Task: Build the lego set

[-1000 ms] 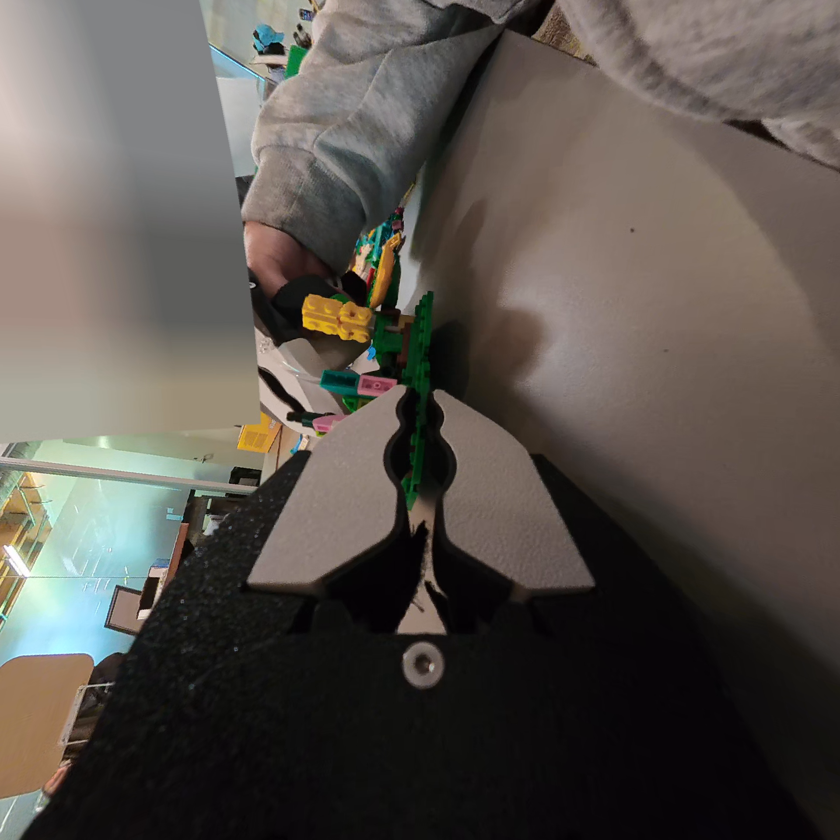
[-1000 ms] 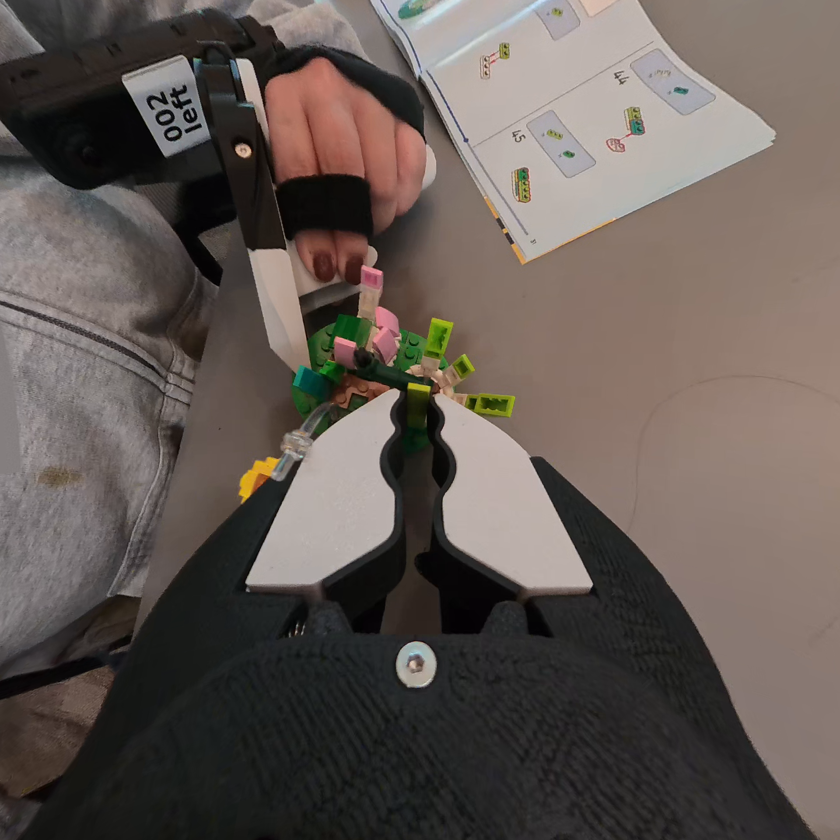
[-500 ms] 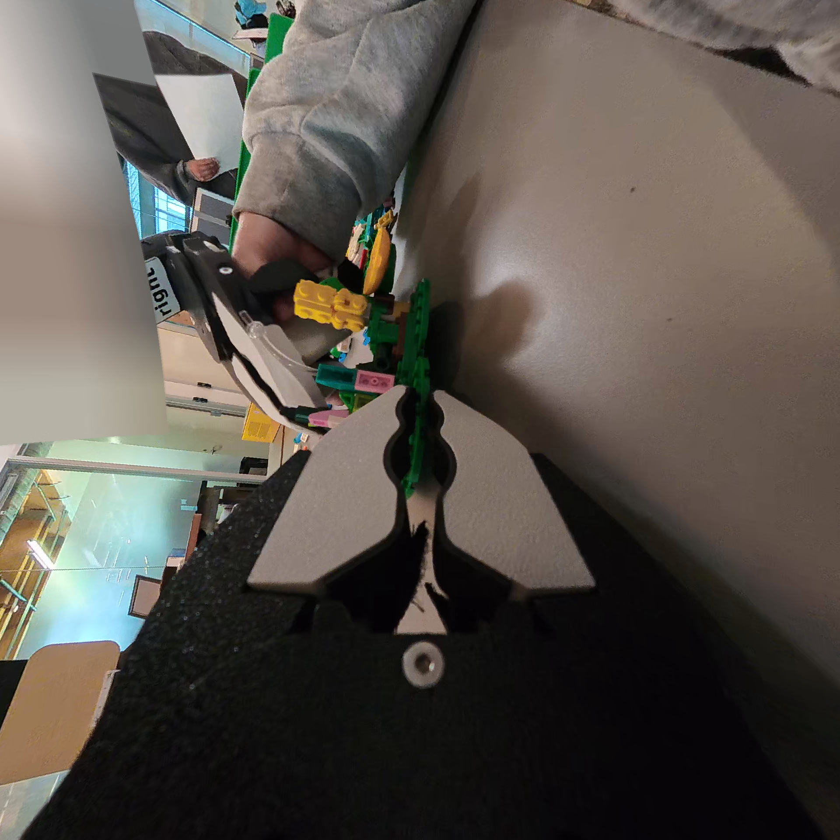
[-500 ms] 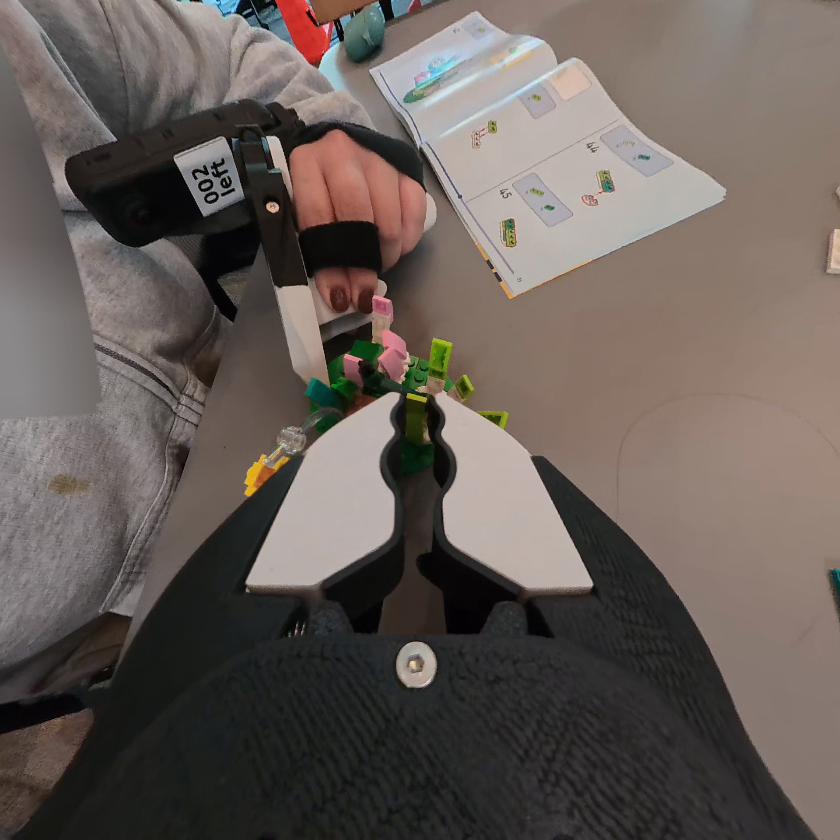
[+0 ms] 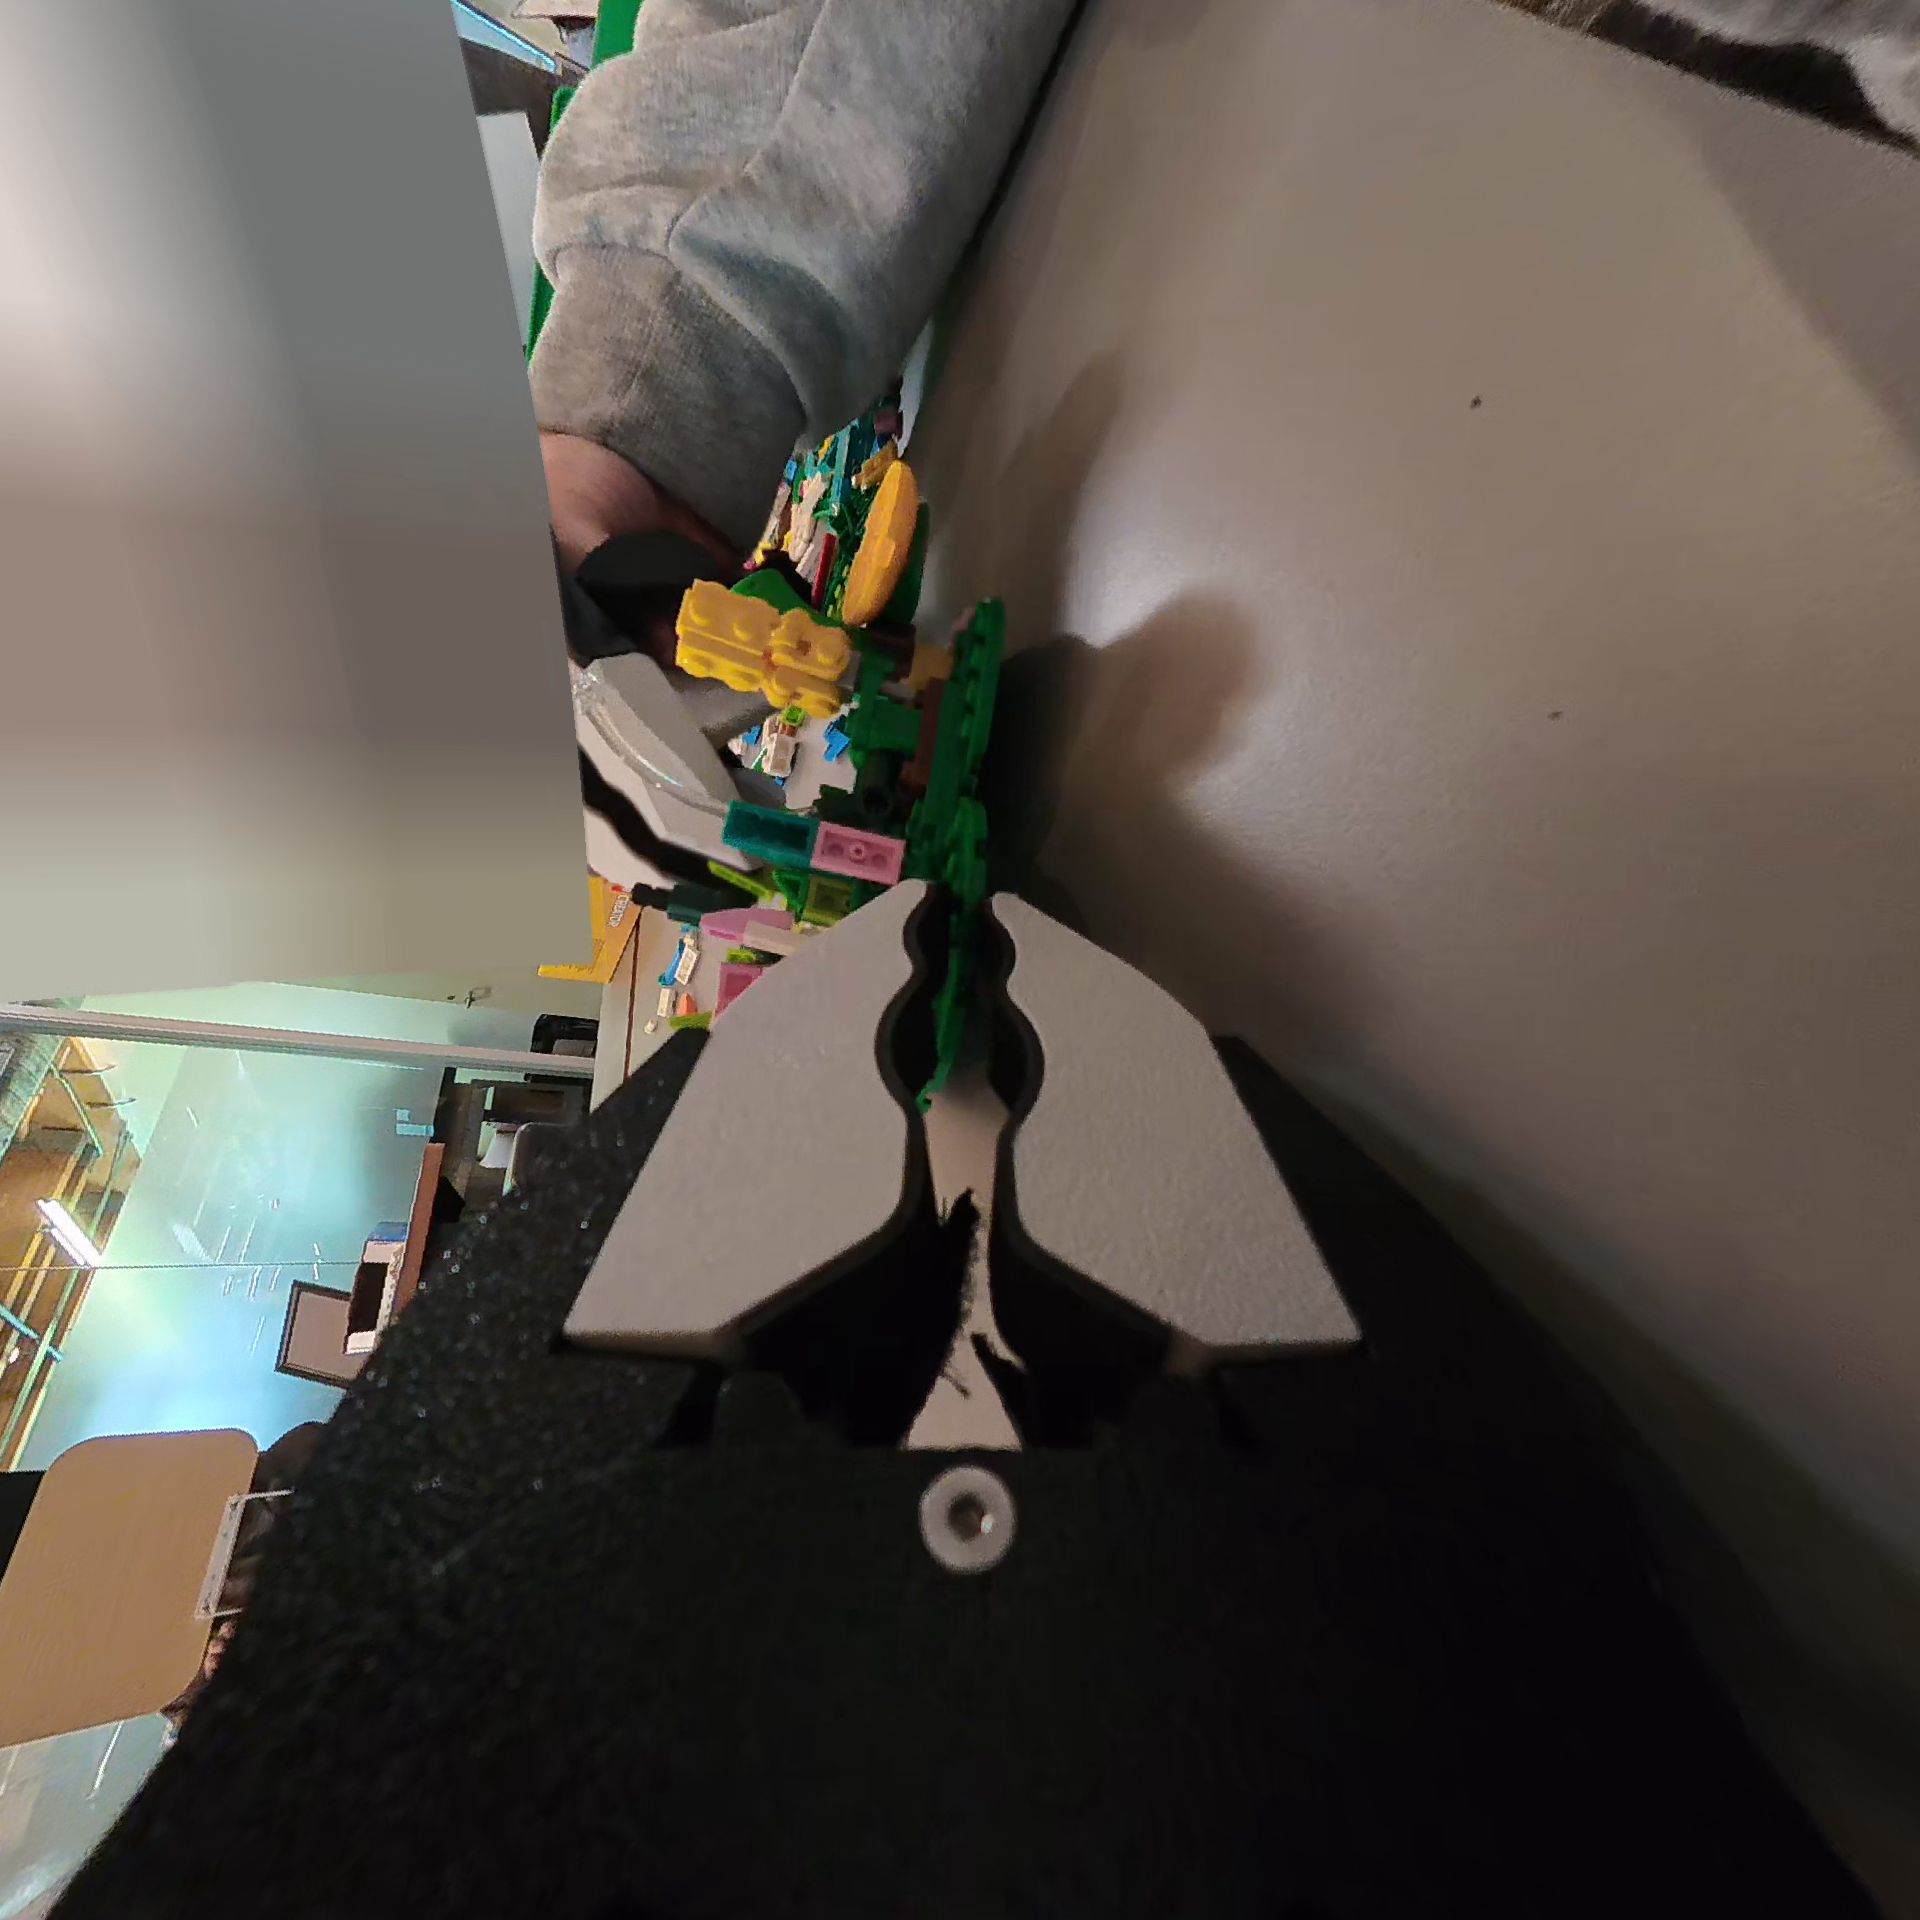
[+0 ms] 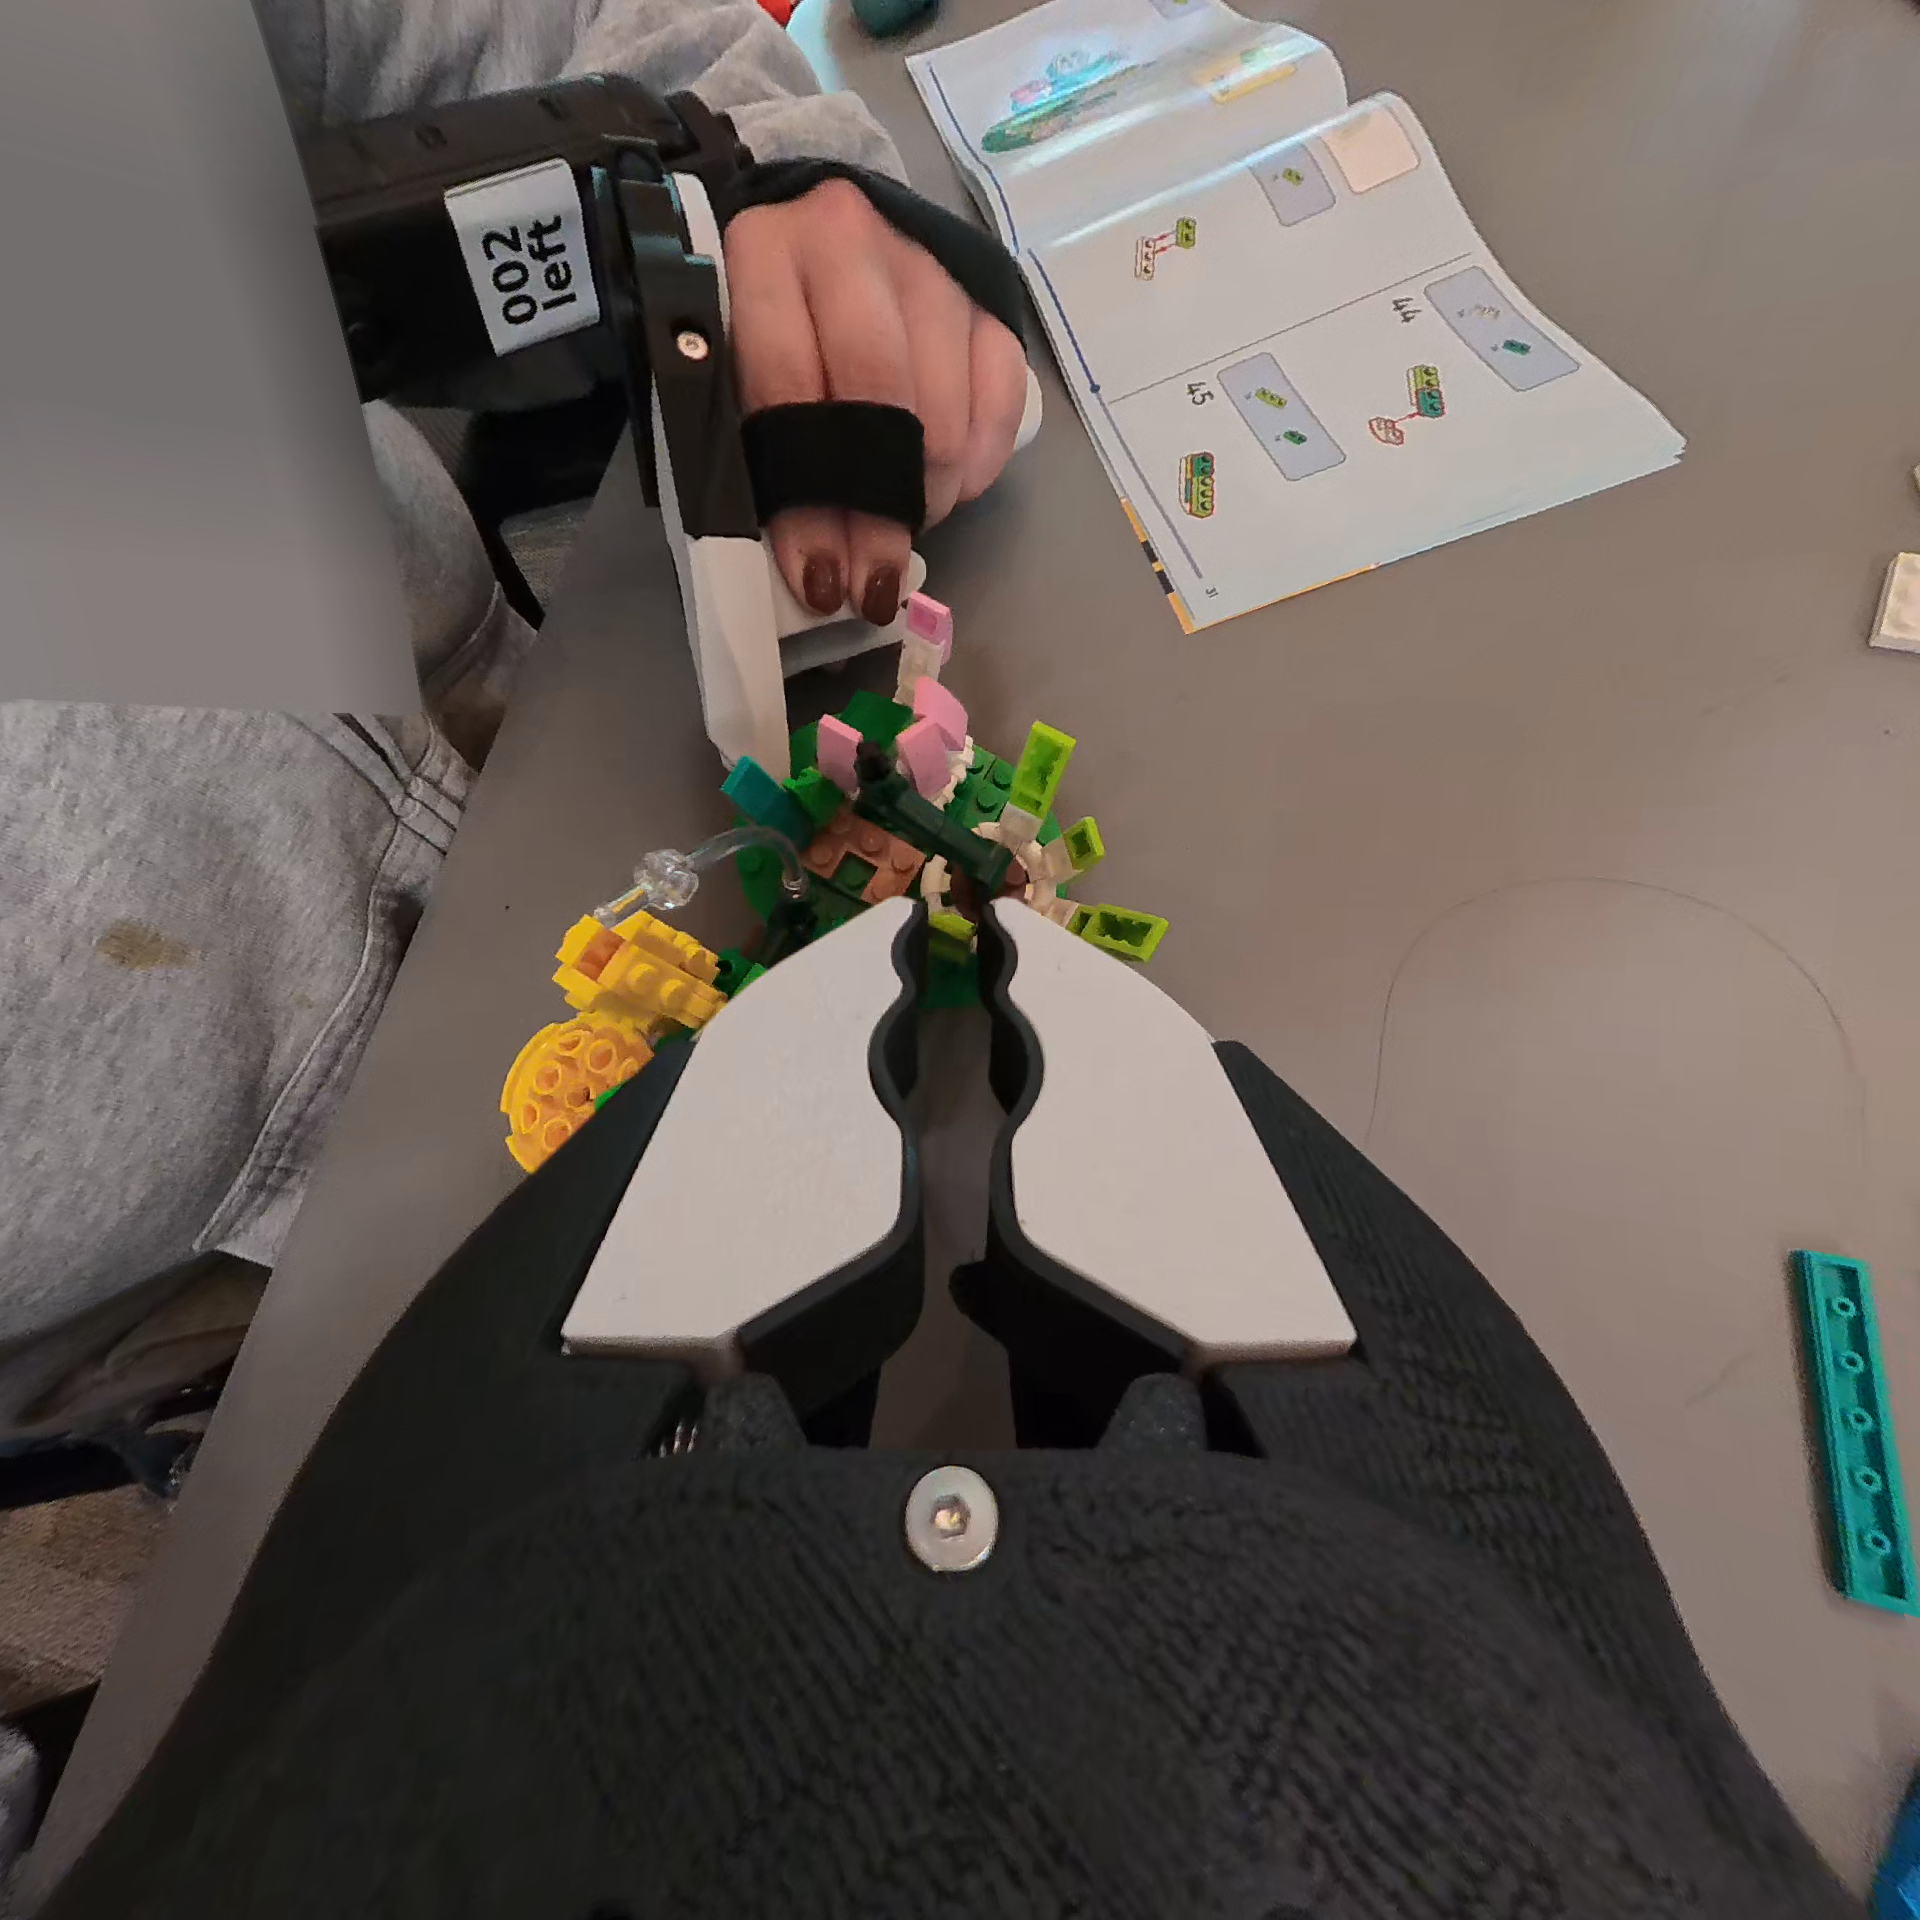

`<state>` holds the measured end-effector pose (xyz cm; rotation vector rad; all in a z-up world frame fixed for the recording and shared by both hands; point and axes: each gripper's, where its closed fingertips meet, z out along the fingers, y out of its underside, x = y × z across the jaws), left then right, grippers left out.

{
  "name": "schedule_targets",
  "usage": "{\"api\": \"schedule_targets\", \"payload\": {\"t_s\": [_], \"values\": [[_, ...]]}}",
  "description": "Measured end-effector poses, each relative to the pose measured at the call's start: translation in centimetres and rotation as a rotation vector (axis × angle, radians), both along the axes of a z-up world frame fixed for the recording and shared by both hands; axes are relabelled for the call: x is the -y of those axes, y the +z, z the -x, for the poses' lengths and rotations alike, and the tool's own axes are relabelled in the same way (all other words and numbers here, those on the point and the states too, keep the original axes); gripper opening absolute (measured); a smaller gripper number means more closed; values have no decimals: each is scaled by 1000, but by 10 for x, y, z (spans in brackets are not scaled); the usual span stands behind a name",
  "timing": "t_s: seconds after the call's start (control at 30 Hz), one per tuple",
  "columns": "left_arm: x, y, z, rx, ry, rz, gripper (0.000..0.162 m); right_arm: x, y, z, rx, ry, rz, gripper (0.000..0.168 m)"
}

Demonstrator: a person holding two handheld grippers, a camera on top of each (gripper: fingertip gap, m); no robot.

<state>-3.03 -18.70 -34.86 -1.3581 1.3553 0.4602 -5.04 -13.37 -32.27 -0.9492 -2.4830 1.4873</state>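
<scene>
The lego model (image 6: 894, 831) stands on a round green base near the table's left edge, with pink petals, lime leaves and a yellow flower (image 6: 634, 977). My left gripper (image 5: 961, 920) is shut on the edge of the green base plate (image 5: 966, 727), seen edge-on. It also shows in the right wrist view (image 6: 743, 727), at the model's far left side. My right gripper (image 6: 951, 920) is over the model's near side, its jaws narrow around a lime green piece (image 6: 951, 932) at the very tips. The right gripper's fingers (image 5: 665, 758) show behind the model in the left wrist view.
An open instruction booklet (image 6: 1299, 312) lies behind the model to the right. A teal plate (image 6: 1855, 1434) lies at the right, and a white piece (image 6: 1901, 618) at the right edge. A pile of loose pieces (image 5: 831, 499) lies beyond the model. The table edge (image 6: 436, 935) and the person's lap are at the left. Some 7 cm of space lies between my two pairs of fingers. About 20 cm separates my right fingertips from the white piece (image 6: 1901, 618).
My right gripper has drawn back from the model, so the yellow flower now shows. The lime piece sits at the fingertips instead of deeper between the fingers. The left gripper keeps its hold.
</scene>
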Motion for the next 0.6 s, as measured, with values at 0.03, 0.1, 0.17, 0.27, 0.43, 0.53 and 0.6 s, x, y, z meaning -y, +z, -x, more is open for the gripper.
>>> {"api": "schedule_targets", "payload": {"t_s": [0.03, 0.1, 0.17, 0.27, 0.43, 0.53, 0.6], "values": [[0, 0, 0, -1, -1, 1, 5, 0, 0, 0, -1, 0, -1, 8], [1, -1, 1, -5, -2, 0, 5, 1, 0, 0, 4, -6, 9, 8], [1, 0, 3, -12, 7, -2, 5, 0, 1, 1, -3, -19, 8, 8], [1, 1, 3, 0, 11, 9, 5, -7, 23, 7, -104, -89, 74, 8], [-5, 3, 13, 42, 81, 31, 6, -48, 70, 31, -368, -397, 227, 6], [-7, 3, 23, 107, 134, 80, 7, -72, 77, 40, -503, -581, 168, 6], [-9, 5, 28, 147, 169, 103, 10, -77, 78, 42, -573, -647, 95, 6]]}}
